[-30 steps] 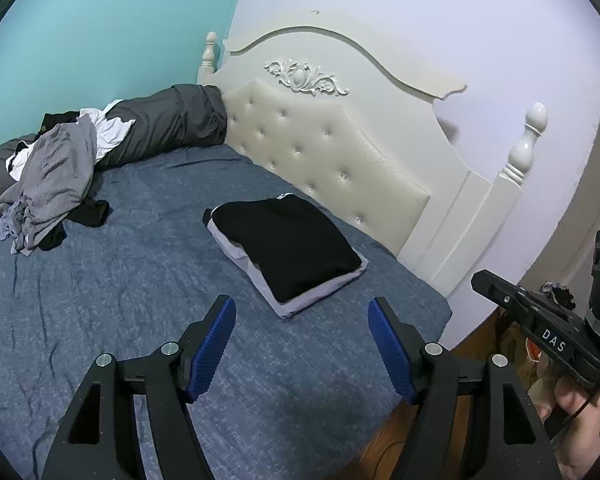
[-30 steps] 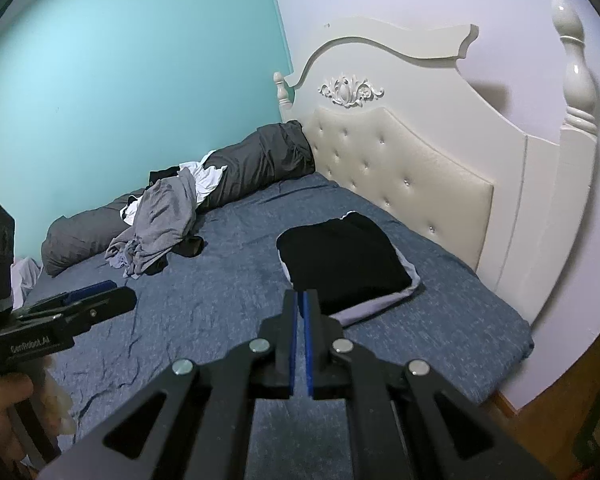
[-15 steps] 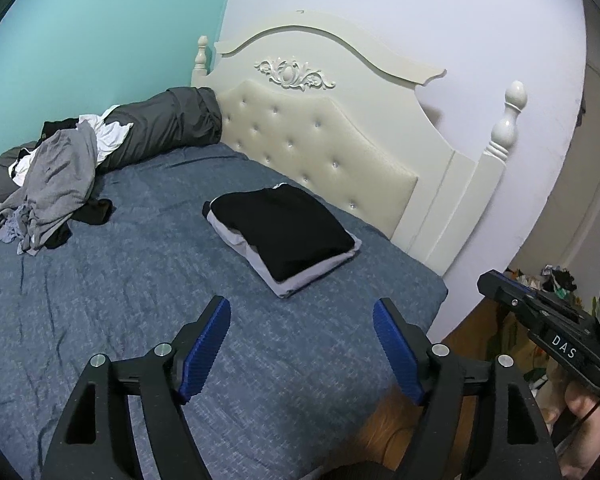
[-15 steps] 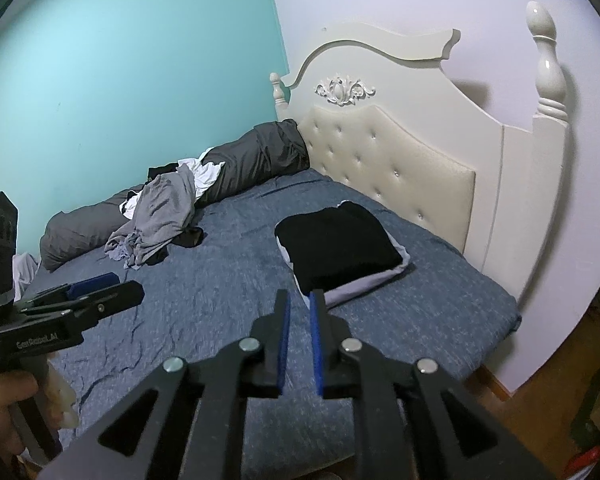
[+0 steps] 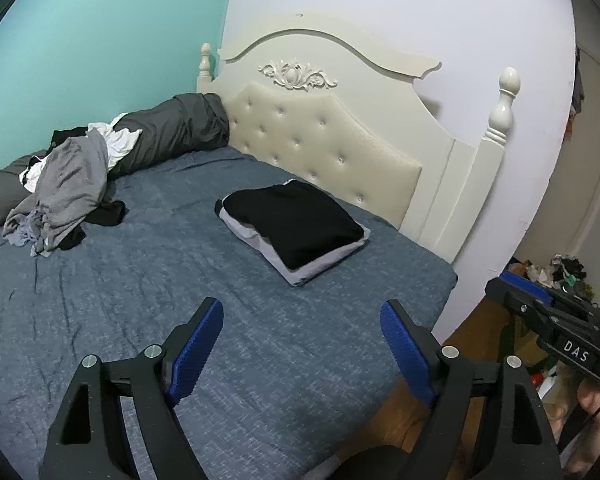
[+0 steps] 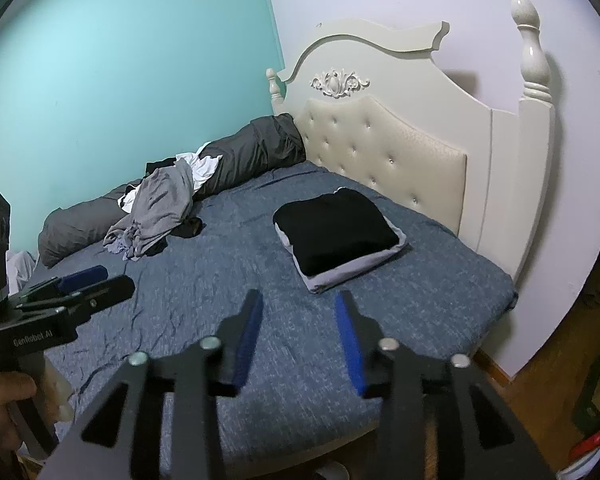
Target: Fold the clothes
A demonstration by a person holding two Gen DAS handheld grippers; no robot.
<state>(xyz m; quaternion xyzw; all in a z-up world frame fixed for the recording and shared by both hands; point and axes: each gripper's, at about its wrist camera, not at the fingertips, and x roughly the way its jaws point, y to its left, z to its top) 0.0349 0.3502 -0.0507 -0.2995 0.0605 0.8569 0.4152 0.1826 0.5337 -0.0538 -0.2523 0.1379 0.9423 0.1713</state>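
A folded stack of clothes [image 5: 296, 228] [image 6: 336, 236], black on top of light grey, lies on the blue bedsheet [image 5: 140, 300] near the headboard. A heap of unfolded grey, white and black garments [image 5: 64, 188] [image 6: 160, 208] sits at the far left against dark pillows. My left gripper [image 5: 302, 320] hovers over the sheet short of the stack, its jaws wide and still opening, nothing between them. My right gripper [image 6: 298, 304] hangs above the sheet in front of the stack, its jaws opening, empty. In the right wrist view the left gripper [image 6: 96, 280] shows at the left edge.
A cream tufted headboard [image 5: 324, 148] with posts stands behind the stack. Long dark grey pillows [image 5: 172, 132] run along the teal wall. Wooden floor [image 6: 540, 376] and clutter [image 5: 564, 268] lie beyond the bed's right edge. A hand [image 6: 0, 408] holds the left gripper's handle.
Both grippers drew back from the stack, so more of the bed's edge and floor shows. The right gripper's jaws went from shut to parted; the left's spread a little wider.
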